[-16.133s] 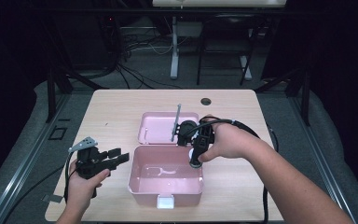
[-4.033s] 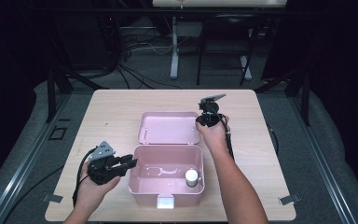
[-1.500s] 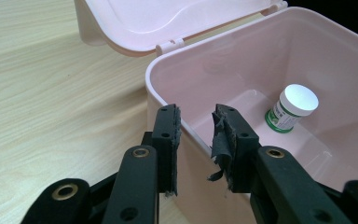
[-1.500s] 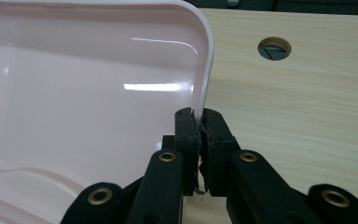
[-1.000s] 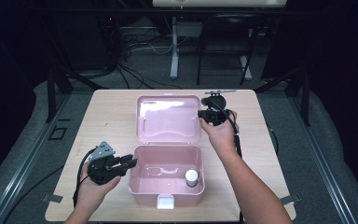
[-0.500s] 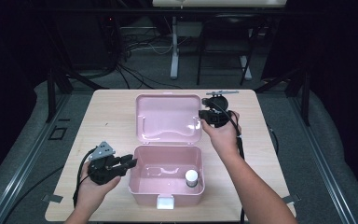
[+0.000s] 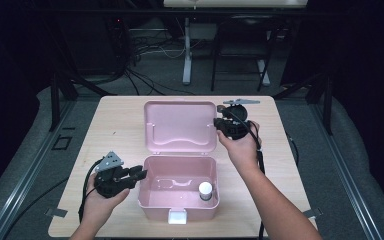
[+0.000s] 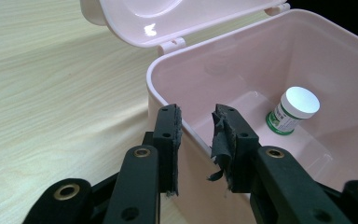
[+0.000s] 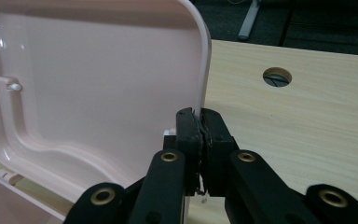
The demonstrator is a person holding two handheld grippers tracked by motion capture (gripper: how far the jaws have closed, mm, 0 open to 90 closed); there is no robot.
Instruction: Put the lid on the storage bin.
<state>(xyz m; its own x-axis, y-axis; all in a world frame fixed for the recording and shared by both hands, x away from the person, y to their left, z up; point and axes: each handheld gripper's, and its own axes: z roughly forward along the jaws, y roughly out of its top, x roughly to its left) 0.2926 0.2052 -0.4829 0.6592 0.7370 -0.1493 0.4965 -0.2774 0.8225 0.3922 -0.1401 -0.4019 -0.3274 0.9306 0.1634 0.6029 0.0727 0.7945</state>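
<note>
Your right gripper sits at the far right of the table, its jaws pinched tight on the right edge of the pink lid. In the right gripper view the two black jaws meet with only the thin lid rim between them, so you are holding the lid by that edge. The lid stands raised behind the box, its hollow inner face turned toward you.

Your left gripper rests at the near left, just beside the left wall of the pink box. In the left gripper view its jaws stand about half apart and straddle the box's near-left corner rim; whether the pads press on that wall cannot be told. The pad on one jaw is torn and frayed.

The box lies open at the near middle of the table, its white front latch facing you. Inside, a small bottle with a white cap stands upright near the box's right wall. A round cable hole shows in the table beyond the lid.
</note>
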